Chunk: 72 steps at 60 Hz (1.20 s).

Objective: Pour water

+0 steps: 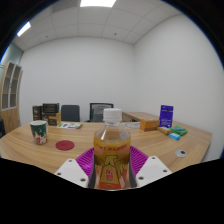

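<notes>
Your bottle [112, 150] stands upright between the fingers, white cap on top, orange label facing you, amber liquid inside. Your gripper [112, 168] is clenched on it, both purple pads [88, 160] pressing its sides. It sits at the near edge of the wooden table [150, 145]. To the left, farther off, a cup [39, 132] stands by a round red coaster [65, 145]. Far right you have a purple box [166, 116], with a green object [177, 133] nearer. Chairs [70, 113] line the far side
</notes>
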### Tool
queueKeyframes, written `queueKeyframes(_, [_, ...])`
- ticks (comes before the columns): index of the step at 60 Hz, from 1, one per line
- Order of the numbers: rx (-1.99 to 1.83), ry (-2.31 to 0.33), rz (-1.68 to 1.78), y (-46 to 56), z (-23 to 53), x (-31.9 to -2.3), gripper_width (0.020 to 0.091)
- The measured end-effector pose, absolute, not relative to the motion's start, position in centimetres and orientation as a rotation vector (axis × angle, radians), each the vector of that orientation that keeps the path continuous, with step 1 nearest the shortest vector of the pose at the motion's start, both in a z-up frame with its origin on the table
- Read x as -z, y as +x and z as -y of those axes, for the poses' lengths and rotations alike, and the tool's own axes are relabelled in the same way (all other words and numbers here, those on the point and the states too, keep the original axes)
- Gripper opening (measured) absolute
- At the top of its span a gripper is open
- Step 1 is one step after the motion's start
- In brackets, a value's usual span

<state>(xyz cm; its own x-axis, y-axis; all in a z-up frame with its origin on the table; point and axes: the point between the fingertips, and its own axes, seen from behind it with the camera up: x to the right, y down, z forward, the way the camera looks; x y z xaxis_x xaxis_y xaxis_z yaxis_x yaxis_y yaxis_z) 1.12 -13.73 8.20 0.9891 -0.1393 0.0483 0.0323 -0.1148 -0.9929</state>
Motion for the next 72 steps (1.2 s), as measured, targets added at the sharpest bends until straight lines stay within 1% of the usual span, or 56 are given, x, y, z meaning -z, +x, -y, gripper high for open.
queueKeyframes(4, [0.170,-1.688,-0.027,0.5,13.2,-8.4,0.0477])
queueKeyframes(9, [0.255,-1.680,0.074,-0.6,11.8,-10.2,0.0476])
queueKeyframes(18, [0.534,-1.603,0.388,-4.6,7.0,-16.0,0.0477])
queueKeyframes(26, [0.882,-1.441,0.747,-10.5,2.2,-19.2,0.0476])
queueKeyframes(33, [1.170,-1.257,1.067,-15.6,-0.9,-19.1,0.0475])
queueKeyframes(39, [1.382,-1.088,1.294,-18.5,-2.7,-18.0,0.0473])
queueKeyframes(44, [1.514,-0.955,1.428,-19.9,-3.4,-17.7,0.0476])
queueKeyframes(49, [1.608,-0.882,1.486,-20.4,-3.6,-17.4,0.0474])
queueKeyframes(52, [1.623,-0.863,1.508,-20.6,-3.2,-17.5,0.0473])
queueKeyframes(55, [1.625,-0.870,1.510,-20.7,-4.1,-17.0,0.0474])
queueKeyframes(66, [1.601,-0.882,1.487,-21.0,-4.0,-18.1,0.0474])
queueKeyframes(69, [1.531,-0.933,1.409,-21.0,-4.0,-18.5,0.0476])
queueKeyframes(72, [1.401,-1.051,1.291,-20.6,-4.2,-19.0,0.0475])
